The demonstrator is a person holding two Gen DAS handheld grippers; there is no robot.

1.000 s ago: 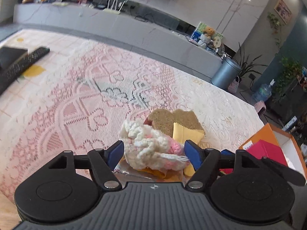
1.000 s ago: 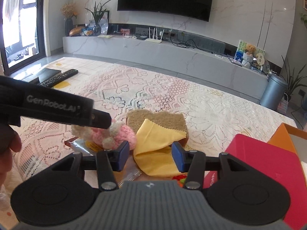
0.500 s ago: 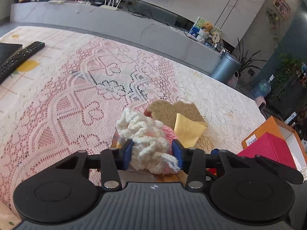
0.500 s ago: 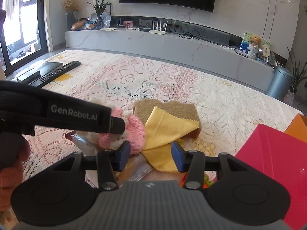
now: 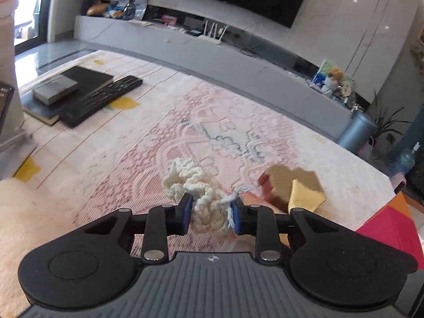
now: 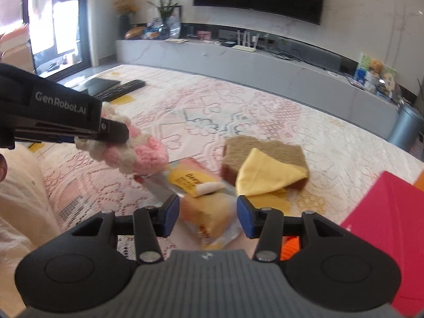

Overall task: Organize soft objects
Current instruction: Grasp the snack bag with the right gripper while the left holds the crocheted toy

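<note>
Left wrist view: my left gripper (image 5: 211,213) is closing on the crocheted toy (image 5: 197,190), pads pressing both sides of its white yarn while it hangs clear of the lace tablecloth (image 5: 164,143); it looks light and squashy, so I'd grip the bulk, not the loose strand, with open room all round. Right wrist view: my right gripper (image 6: 208,213) stands apart and empty over a crinkly snack packet (image 6: 204,198), yellow cloth (image 6: 267,175) just beyond, red box (image 6: 384,212) crowding the right.
</note>
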